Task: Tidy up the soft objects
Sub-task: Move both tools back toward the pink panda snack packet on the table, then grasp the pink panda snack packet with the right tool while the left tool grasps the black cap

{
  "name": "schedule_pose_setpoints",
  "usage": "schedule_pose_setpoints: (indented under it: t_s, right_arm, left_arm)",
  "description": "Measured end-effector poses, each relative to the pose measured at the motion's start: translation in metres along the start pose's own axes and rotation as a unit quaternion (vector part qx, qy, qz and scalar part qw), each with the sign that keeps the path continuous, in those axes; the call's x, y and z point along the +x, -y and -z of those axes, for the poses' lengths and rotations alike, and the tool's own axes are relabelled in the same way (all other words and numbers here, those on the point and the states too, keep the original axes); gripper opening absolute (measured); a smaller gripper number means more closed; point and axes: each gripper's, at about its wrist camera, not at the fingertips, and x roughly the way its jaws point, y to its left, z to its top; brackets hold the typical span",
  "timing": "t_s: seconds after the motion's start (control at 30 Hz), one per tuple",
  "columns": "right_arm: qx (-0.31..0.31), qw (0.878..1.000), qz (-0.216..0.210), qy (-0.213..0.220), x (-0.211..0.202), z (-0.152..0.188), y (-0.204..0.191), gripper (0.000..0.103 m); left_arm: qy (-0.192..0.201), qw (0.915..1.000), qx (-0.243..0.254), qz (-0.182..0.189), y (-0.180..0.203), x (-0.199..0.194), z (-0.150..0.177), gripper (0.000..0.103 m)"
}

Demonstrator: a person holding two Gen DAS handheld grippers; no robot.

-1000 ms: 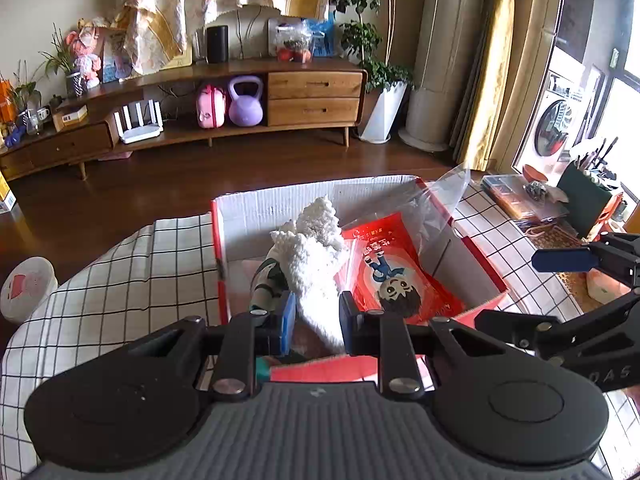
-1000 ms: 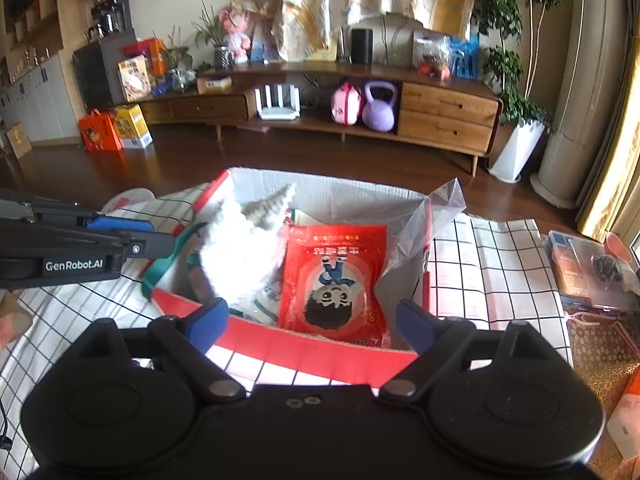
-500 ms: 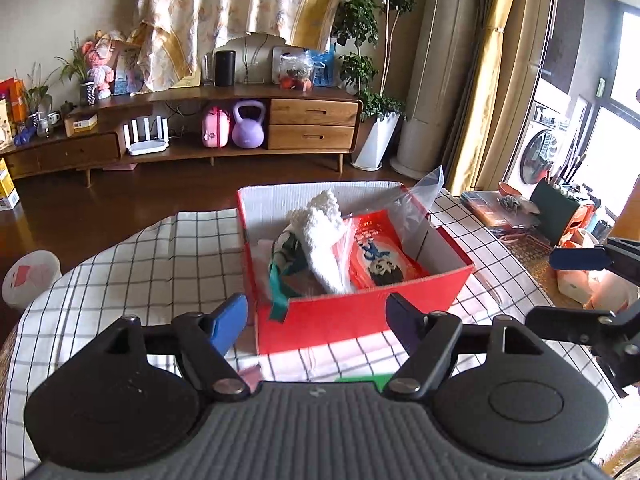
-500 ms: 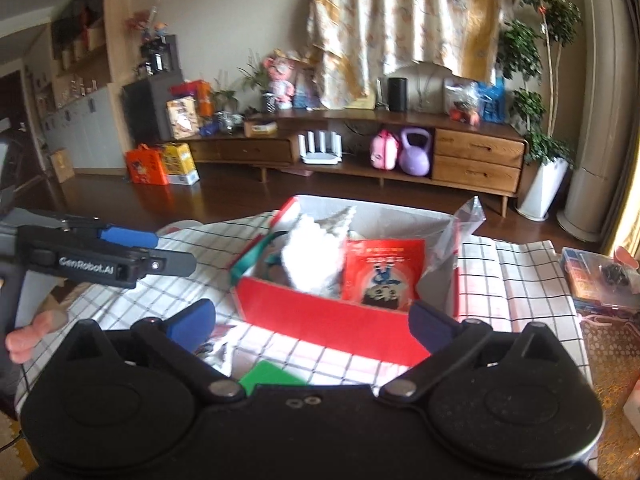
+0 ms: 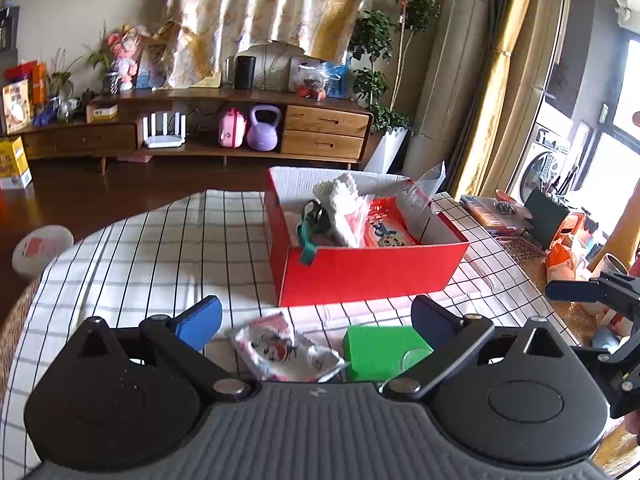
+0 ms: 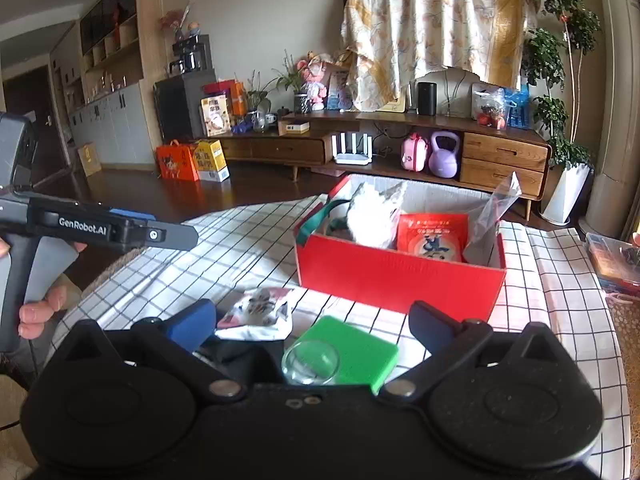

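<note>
A red box point(image 5: 372, 270) point(image 6: 396, 276) stands on the checked tablecloth. Inside it are a white fluffy cloth point(image 5: 340, 204) point(image 6: 372, 216), a red printed packet point(image 5: 386, 228) point(image 6: 434, 236), a clear plastic bag point(image 6: 490, 216) and a green strap point(image 5: 308, 246). Nearer to me lie a small printed pouch point(image 5: 280, 348) point(image 6: 258, 312) and a green sponge block point(image 5: 382, 350) point(image 6: 360, 348). My left gripper point(image 5: 316, 318) hangs above these two, its jaws still opening with nothing between the pads. My right gripper point(image 6: 312, 322) is open and empty over the same spot.
A clear glass point(image 6: 310, 362) stands by the green block. A wooden sideboard point(image 5: 200, 136) with a purple kettlebell point(image 5: 263, 128) lines the far wall. Clutter point(image 5: 560, 248) crowds the table's right edge. A hand point(image 6: 36, 312) holds the left gripper's handle.
The left gripper let go of the white fluffy cloth in the box and opened wide. Both grippers drew back from the box, bringing the pouch and green block into view.
</note>
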Motion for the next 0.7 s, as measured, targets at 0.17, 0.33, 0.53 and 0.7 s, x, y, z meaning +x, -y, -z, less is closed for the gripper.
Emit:
schedule_pose_setpoints:
  t_s: [0.17,0.33,0.53,0.7]
  right_arm:
    - [-0.005,1.000,-0.001,-0.014,0.007,0.007,-0.013,0.103]
    - [-0.001,1.000,-0.006,-0.031,0.022,0.006,-0.019,0.103]
    - [-0.008,0.998,-0.013,-0.054,0.048,-0.003,-0.030,0.103]
    - [-0.001,0.996,-0.019,-0.084,0.078,-0.009,-0.041,0.103]
  left_arm:
    - [0.003,0.9998,-0.014,-0.013,-0.010,-0.009,0.021,0.103]
    - [-0.009,0.9996,-0.014,-0.024,-0.020,-0.009,0.046,0.103]
    - [-0.037,0.9988,-0.031,-0.003,-0.030,0.001,0.075,0.103]
    - [-0.056,0.9982,-0.018,-0.008,-0.026,0.015,0.096,0.103]
